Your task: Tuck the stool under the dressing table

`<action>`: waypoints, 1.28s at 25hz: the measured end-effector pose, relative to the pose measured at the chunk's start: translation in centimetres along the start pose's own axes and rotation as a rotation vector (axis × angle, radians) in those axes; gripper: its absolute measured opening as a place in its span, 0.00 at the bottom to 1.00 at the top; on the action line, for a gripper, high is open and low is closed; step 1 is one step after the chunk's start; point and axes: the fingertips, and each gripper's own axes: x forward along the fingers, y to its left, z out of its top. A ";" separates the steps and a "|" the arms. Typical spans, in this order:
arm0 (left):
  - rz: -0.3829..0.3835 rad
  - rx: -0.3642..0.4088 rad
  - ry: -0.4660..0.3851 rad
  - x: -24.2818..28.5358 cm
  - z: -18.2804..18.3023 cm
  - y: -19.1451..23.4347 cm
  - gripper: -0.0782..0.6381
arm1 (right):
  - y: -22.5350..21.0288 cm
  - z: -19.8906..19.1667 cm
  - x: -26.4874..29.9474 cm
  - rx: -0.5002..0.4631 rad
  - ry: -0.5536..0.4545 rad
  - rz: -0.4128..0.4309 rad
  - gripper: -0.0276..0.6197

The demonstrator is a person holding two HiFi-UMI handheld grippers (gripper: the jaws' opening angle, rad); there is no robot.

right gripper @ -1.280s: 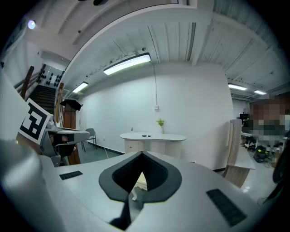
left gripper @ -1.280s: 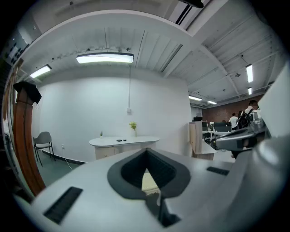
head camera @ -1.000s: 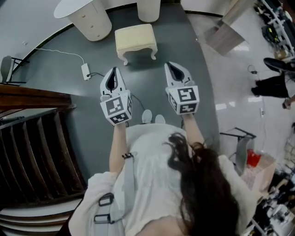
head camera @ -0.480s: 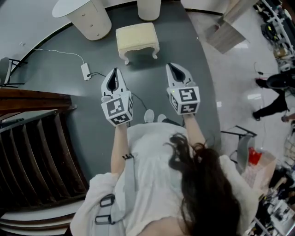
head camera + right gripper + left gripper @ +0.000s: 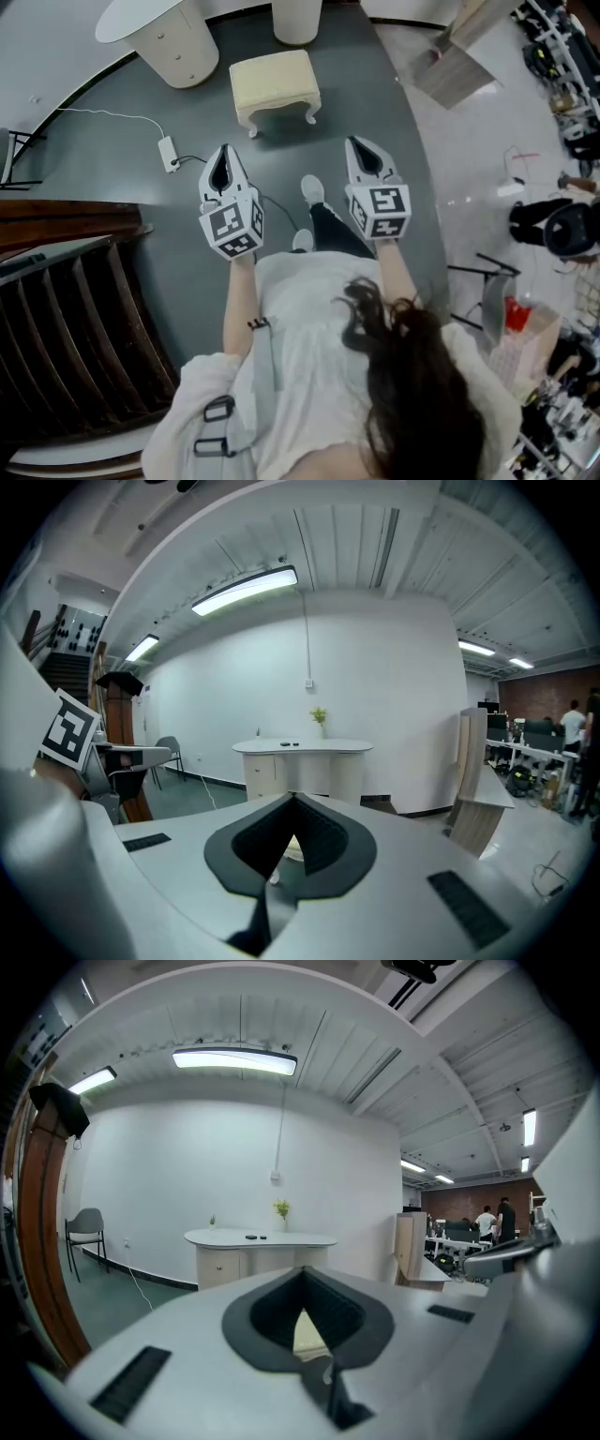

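Since the earlier frame the person had taken a step toward the stool [image 5: 275, 80]: a pale shoe [image 5: 312, 189] on a dark trouser leg now showed on the floor [image 5: 122, 112] between the two grippers, where before only the toes peeped out close to the body. The left hand-held gripper [image 5: 224, 155] had drifted a little outward and lower in the head view, and the right hand-held gripper [image 5: 361, 148] had sunk slightly too. The power strip [image 5: 167, 152] with its white cable had slid nearer the left gripper in the picture, as it would with the walk forward.

Both grippers had their jaws pressed fully together and carried nothing; each gripper view showed only the room beyond the closed pads. They pointed ahead and somewhat down, well apart from the stool.

The stool stood on its four legs near the far edge of the dark floor, just in front of the dressing table [image 5: 131, 19] but clear of it, not yet under the top. So the change was approach only, and the push itself seemed still to come. The person probably needed to close the remaining gap, then set the shut grippers against the stool's near side and slide it forward between the table's supports.
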 end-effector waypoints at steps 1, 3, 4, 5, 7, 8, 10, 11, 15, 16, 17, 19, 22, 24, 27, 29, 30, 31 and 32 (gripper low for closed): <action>0.000 0.001 -0.002 0.6 0.1 0.0 0.11 | -0.4 0.3 0.4 -0.003 -0.010 -0.008 0.05; 0.007 0.002 -0.007 2.0 0.1 0.4 0.11 | -1.2 0.9 1.5 -0.014 -0.033 -0.022 0.05; 0.014 0.001 -0.007 2.8 0.1 0.7 0.11 | -1.6 1.0 2.2 -0.015 -0.038 -0.025 0.05; 0.021 0.000 -0.007 3.6 0.1 1.1 0.11 | -2.1 1.1 3.1 -0.010 -0.039 -0.025 0.05; 0.038 -0.001 -0.005 5.5 0.3 1.8 0.11 | -3.1 1.4 5.2 0.003 -0.038 -0.019 0.05; 0.048 0.000 -0.007 6.4 0.6 2.1 0.11 | -3.6 1.7 6.4 0.008 -0.038 -0.016 0.05; 0.064 0.004 -0.012 8.5 1.4 2.6 0.11 | -4.7 2.4 8.7 0.012 -0.034 -0.010 0.05; 0.070 0.005 -0.012 9.7 1.8 2.7 0.11 | -5.2 2.9 9.8 0.013 -0.032 -0.006 0.05; 0.090 0.004 0.003 14.6 3.1 2.5 0.11 | -7.4 5.3 14.8 -0.005 -0.033 0.024 0.05; 0.096 0.001 0.007 15.9 3.3 2.5 0.11 | -7.8 5.8 16.2 -0.018 -0.032 0.033 0.05; 0.101 -0.003 0.013 17.3 3.5 2.7 0.11 | -8.2 6.1 17.7 -0.033 -0.026 0.041 0.05; 0.105 -0.004 0.023 20.0 3.7 2.9 0.11 | -9.0 6.5 20.5 -0.044 -0.006 0.055 0.05; 0.105 0.006 0.034 23.9 3.9 3.0 0.12 | -10.4 6.7 24.5 -0.039 0.017 0.069 0.05; 0.110 0.010 0.041 26.4 4.1 3.0 0.12 | -11.1 7.2 27.1 -0.031 0.024 0.081 0.05; 0.123 0.012 0.038 29.0 4.5 3.2 0.12 | -12.1 7.5 30.4 -0.026 0.035 0.097 0.05; 0.139 0.004 0.038 30.3 4.9 3.9 0.11 | -12.5 7.7 32.3 -0.026 0.045 0.104 0.05; 0.148 -0.002 0.043 30.7 4.9 4.4 0.12 | -12.4 7.8 33.1 -0.022 0.050 0.108 0.05; 0.157 -0.006 0.049 31.0 4.9 5.0 0.12 | -12.2 7.9 33.7 -0.018 0.054 0.113 0.05; 0.165 -0.006 0.055 31.3 4.9 5.6 0.11 | -12.0 8.1 34.2 -0.016 0.056 0.119 0.05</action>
